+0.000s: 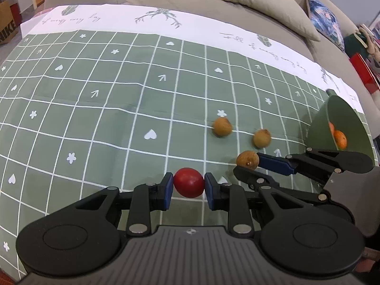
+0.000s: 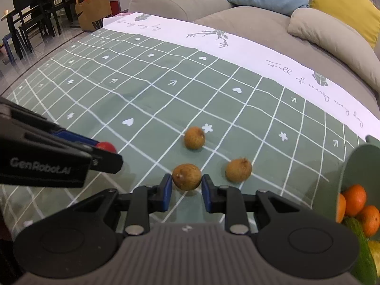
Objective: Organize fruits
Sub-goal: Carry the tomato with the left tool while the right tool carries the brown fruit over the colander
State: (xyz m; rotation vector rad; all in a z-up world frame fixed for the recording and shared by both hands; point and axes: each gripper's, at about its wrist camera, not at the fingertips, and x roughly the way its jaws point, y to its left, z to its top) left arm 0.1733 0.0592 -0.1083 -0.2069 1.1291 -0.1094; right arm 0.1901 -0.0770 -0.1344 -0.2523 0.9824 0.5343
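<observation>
- My left gripper (image 1: 189, 183) has its fingers clenched on a red cherry tomato (image 1: 189, 182), low over the green grid tablecloth (image 1: 106, 118) on the bench
- My right gripper (image 2: 186, 182) grips a brown longan (image 2: 186, 176) between its blue pads, just beside the left one
- Two more longans lie loose on the cloth: one (image 2: 194, 137) further out, another (image 2: 238, 169) to the right, apart from each other
- At the right edge I see a green bowl (image 2: 356, 166) holding oranges (image 2: 355, 199) and something green
- A grey sofa (image 2: 249, 26) with cushions sits behind the bench
</observation>
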